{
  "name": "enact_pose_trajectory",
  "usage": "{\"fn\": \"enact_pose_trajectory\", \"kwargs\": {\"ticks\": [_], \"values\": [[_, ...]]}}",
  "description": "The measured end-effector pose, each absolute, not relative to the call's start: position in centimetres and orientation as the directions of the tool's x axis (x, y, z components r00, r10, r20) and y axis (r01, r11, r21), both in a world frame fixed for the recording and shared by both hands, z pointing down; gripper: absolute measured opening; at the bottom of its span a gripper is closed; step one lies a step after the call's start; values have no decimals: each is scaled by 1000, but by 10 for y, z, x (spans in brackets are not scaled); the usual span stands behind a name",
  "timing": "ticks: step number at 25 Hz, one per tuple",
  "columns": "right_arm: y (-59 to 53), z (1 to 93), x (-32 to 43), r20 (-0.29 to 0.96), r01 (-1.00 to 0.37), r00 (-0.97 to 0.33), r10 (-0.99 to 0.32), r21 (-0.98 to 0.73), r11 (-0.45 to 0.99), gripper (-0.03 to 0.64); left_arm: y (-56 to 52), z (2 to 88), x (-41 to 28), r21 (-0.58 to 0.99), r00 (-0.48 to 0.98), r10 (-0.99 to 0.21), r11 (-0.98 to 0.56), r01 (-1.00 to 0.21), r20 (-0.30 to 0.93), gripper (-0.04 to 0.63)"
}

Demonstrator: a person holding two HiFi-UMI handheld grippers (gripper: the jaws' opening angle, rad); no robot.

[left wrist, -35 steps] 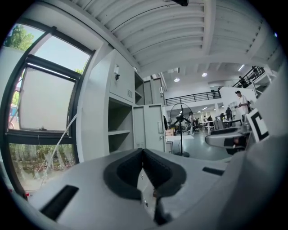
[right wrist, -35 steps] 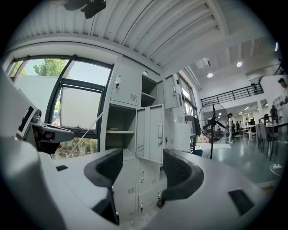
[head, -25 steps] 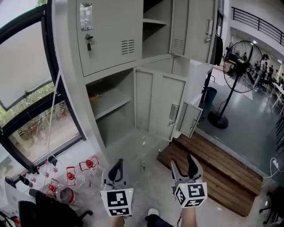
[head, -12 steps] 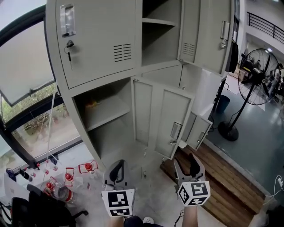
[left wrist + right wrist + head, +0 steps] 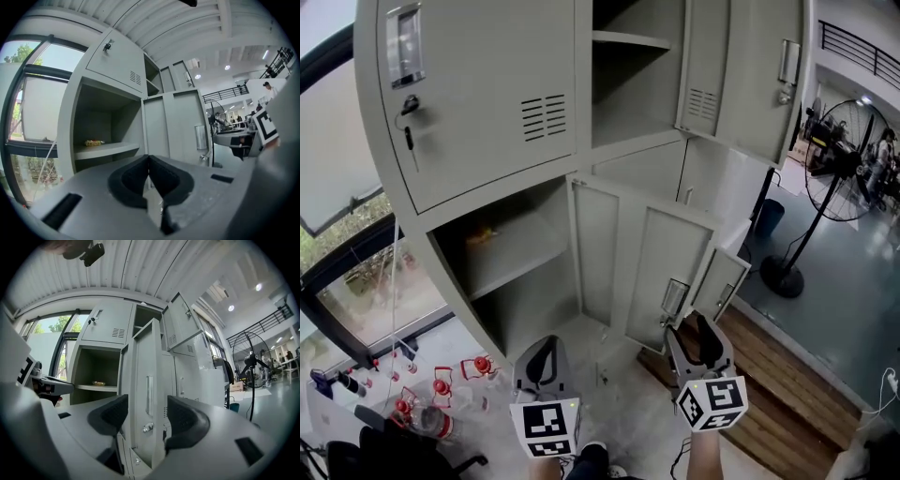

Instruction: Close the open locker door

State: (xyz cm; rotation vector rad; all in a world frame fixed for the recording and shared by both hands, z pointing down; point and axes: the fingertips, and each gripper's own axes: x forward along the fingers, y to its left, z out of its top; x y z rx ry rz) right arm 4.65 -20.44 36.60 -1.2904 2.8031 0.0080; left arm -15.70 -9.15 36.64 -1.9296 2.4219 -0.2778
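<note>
While the flat grey sheet-metal locker door point(image 5: 656, 267) is standing ajar, the right gripper point(image 5: 695, 330) is holding its padded jaws spread. The left gripper point(image 5: 545, 354) is pressing its own together, empty.

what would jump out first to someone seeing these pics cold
The tall grey locker bank fills the head view, with a lower door swung wide open toward the person. The right hand-held gripper sits just below that door's handle, jaws apart, and its own view frames the door's edge between them. The left hand-held gripper hangs shut beside it, and a small yellow item lies on the exposed shelf.
</note>
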Motion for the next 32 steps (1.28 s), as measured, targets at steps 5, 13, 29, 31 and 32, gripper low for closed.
{"fn": "enact_pose_trajectory", "kwargs": {"ticks": [5,13,29,31,32], "values": [[-223,363,38,-55,-757,-651,-757,-30,653,272,-114,363,-163,-159,-198,-977,183,-970,83,3],[-241,362,29,-58,-760,-647,-760,-36,649,265,-132,363,-173,-153,-181,-980,167,-974,85,3],[-206,362,27,-77,-724,-686,-724,-29,689,101,-105,371,-166,-146,-209,-973,193,-970,101,3],[-197,361,24,-80,-705,-705,-704,-26,709,100,-97,371,-162,-154,-214,-972,198,-968,101,3],[-192,361,23,-82,-694,-716,-693,-25,720,100,-92,371,-161,-154,-220,-970,204,-967,102,3]]}}
